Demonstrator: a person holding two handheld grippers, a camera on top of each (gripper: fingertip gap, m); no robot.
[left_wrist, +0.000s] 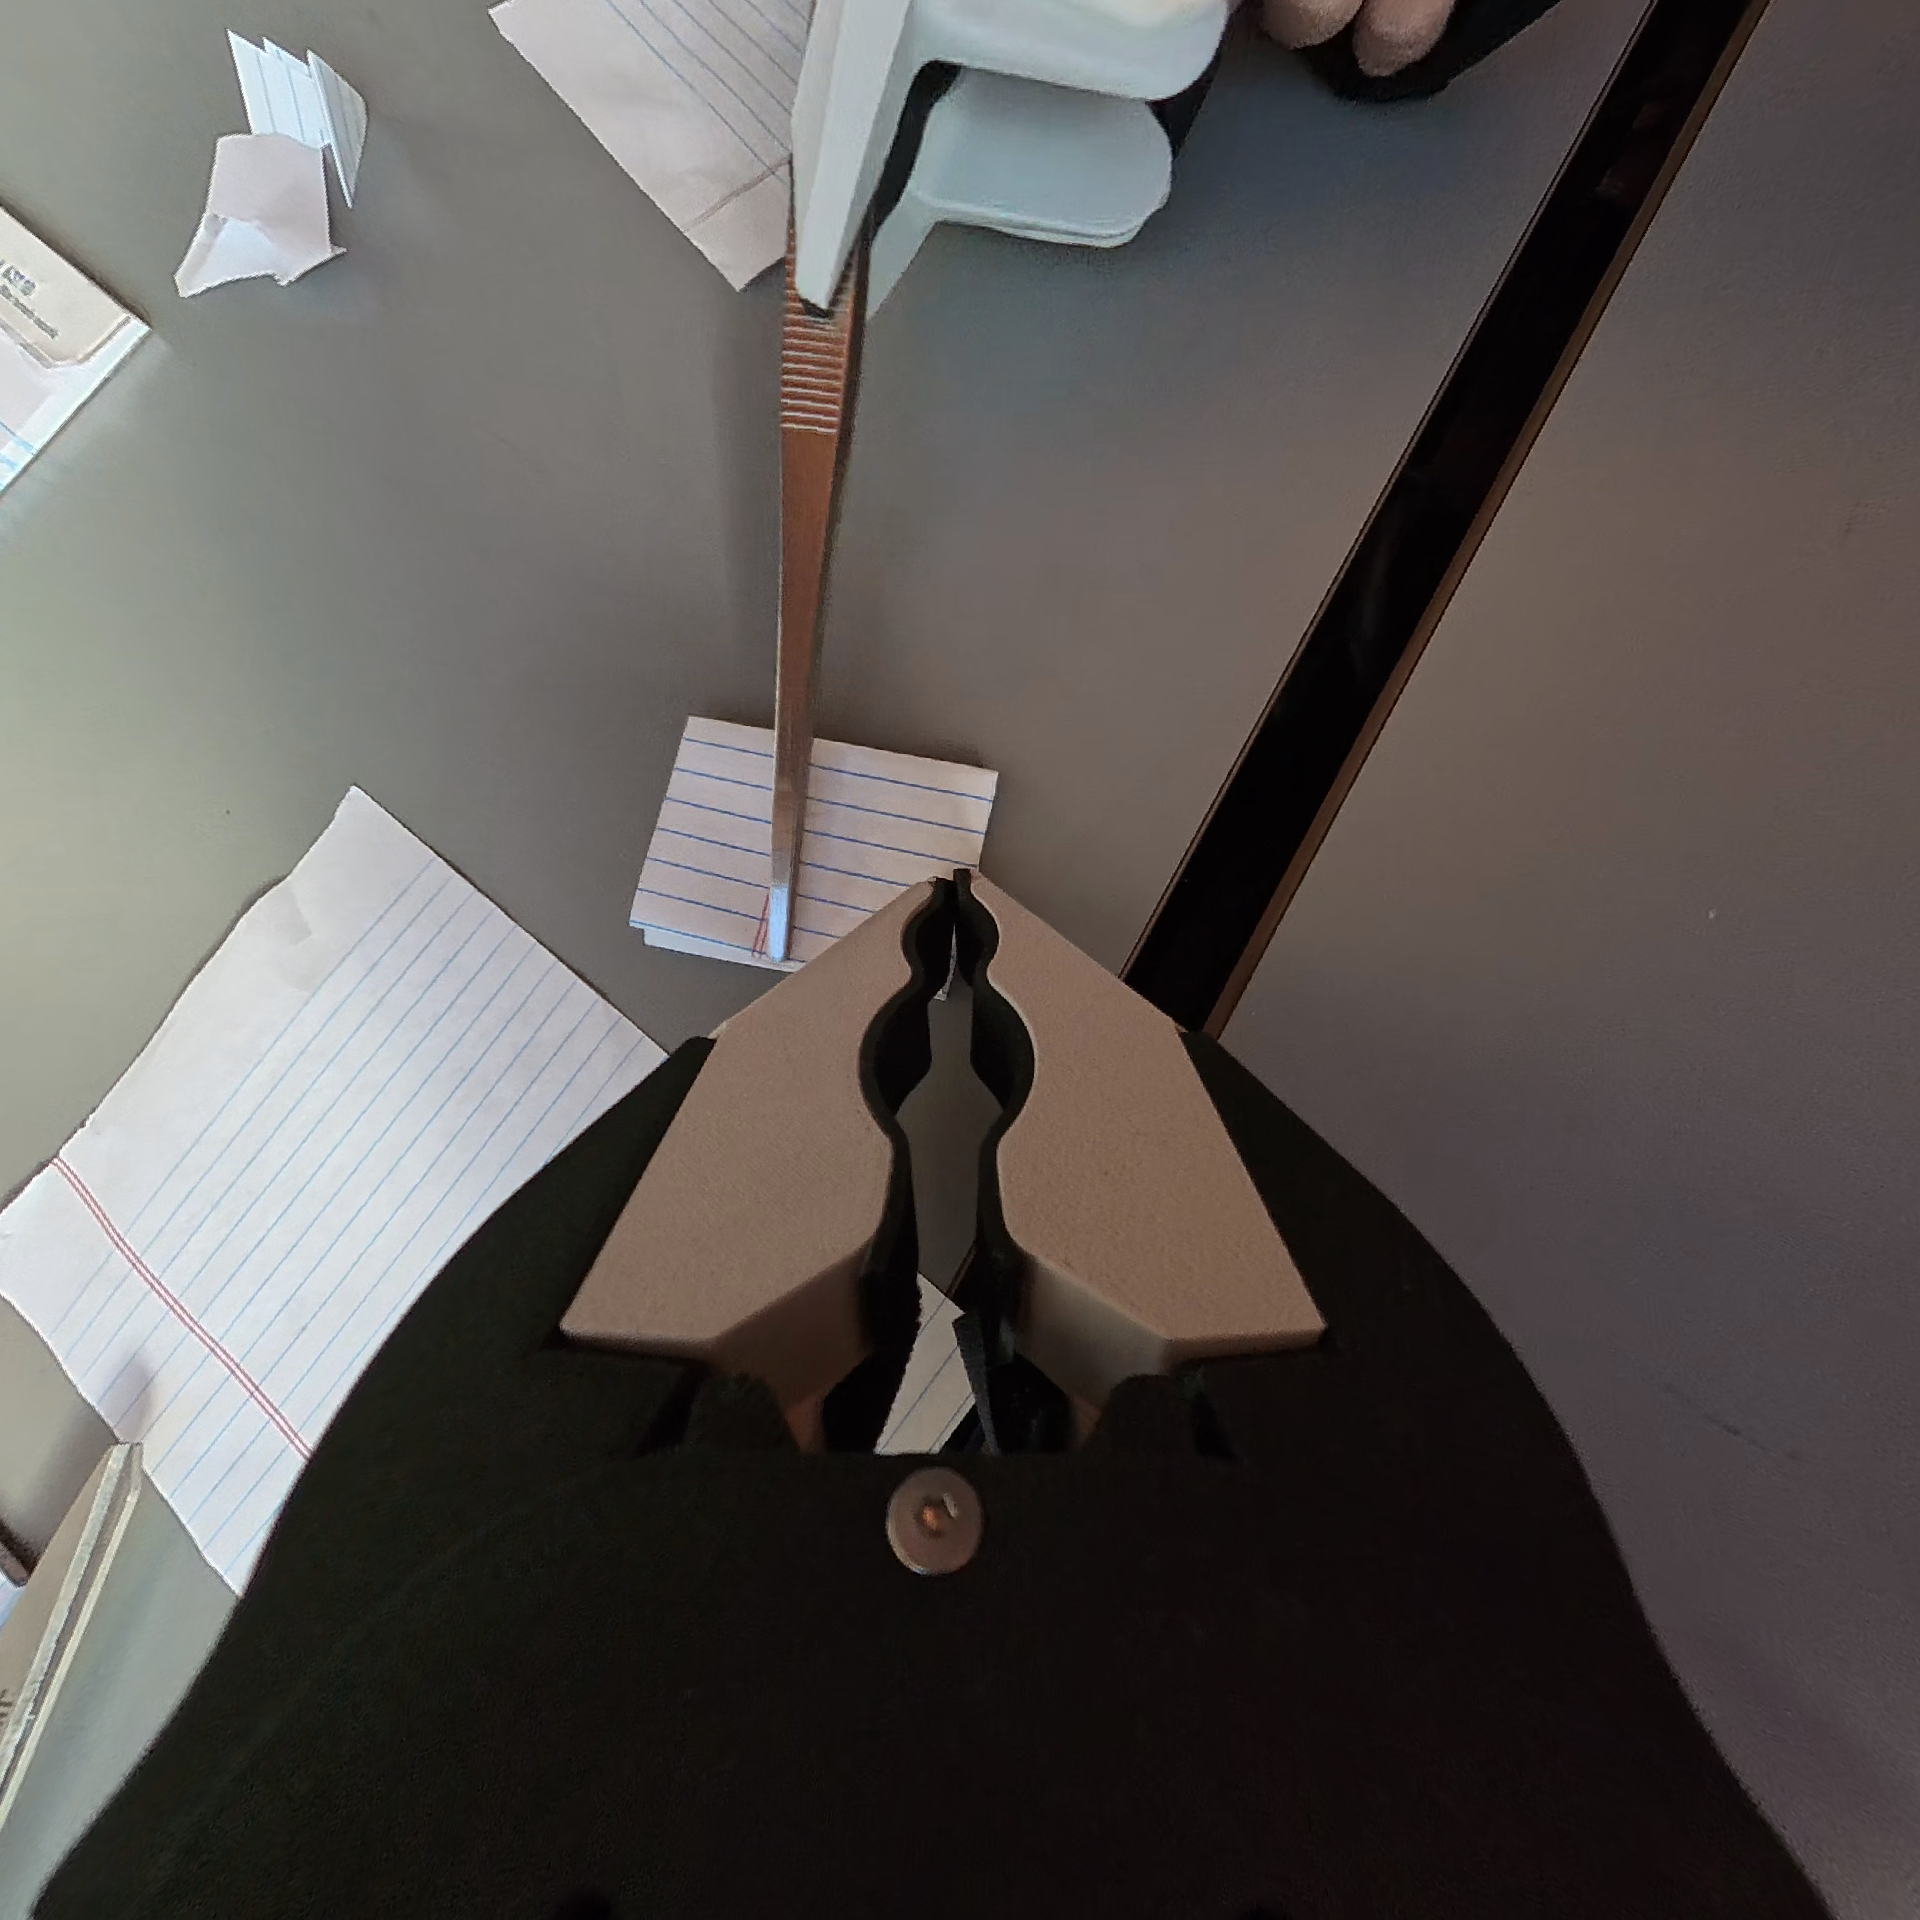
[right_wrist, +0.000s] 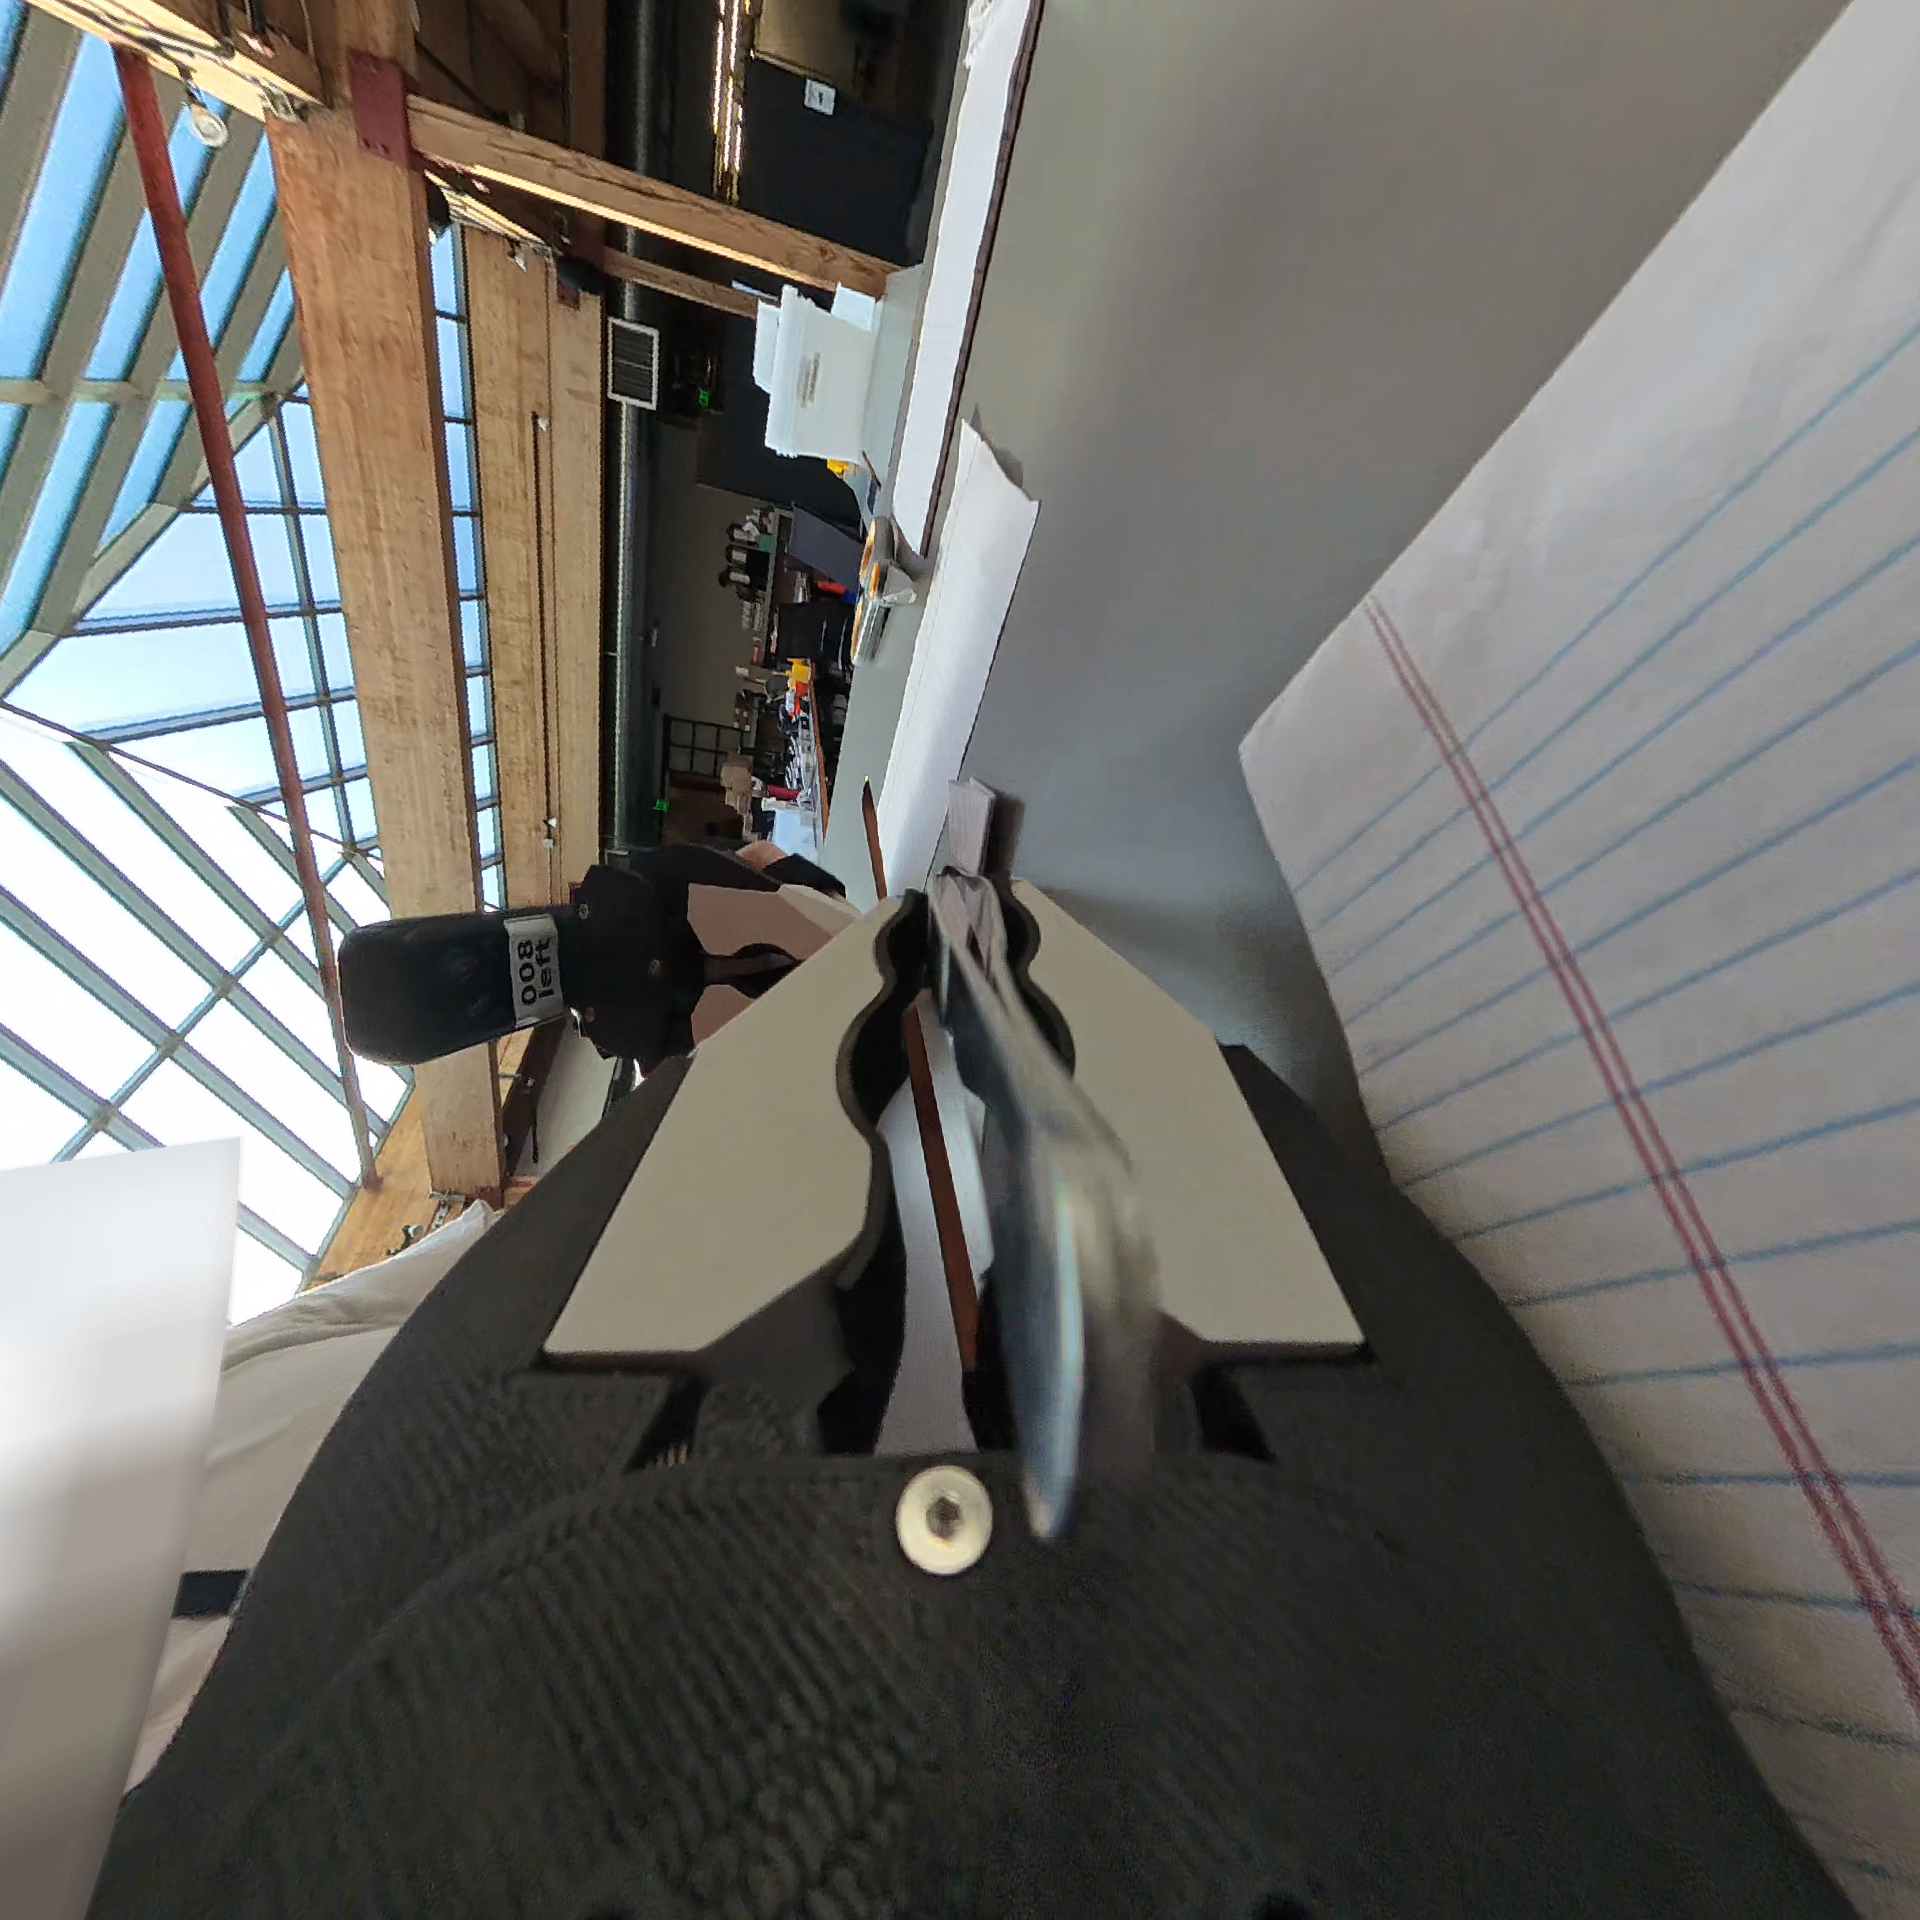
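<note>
Left wrist view looked down on a grey table (left_wrist: 416, 540); left gripper (left_wrist: 954, 883) had its jaws closed at the tips, pinching the near corner of a small folded lined paper (left_wrist: 831, 821); a sliver of paper showed between the fingers lower down. Right gripper (left_wrist: 842, 281) came in from the far side, clamped on long steel tweezers (left_wrist: 805, 623); the tweezer tip rested on the folded paper near its red margin line, just beside the left fingertips. Loose lined sheet (left_wrist: 291, 1174) lay to the left; crumpled paper scraps (left_wrist: 270, 197) sat well apart at the far left; another lined sheet (left_wrist: 675, 135) lay under the right gripper.

Right wrist view was rolled sideways; right gripper (right_wrist: 971, 894) jaws were shut on the tweezers (right_wrist: 1039, 1164), blurred and near the lens; left gripper (right_wrist: 727, 966) showed beyond.

Judgement: folded paper is light, thin, limp, easily creased or torn; best taken at an edge or corner; tweezers stiff, smooth, likely slippery, best held at the ribbed section.
</note>
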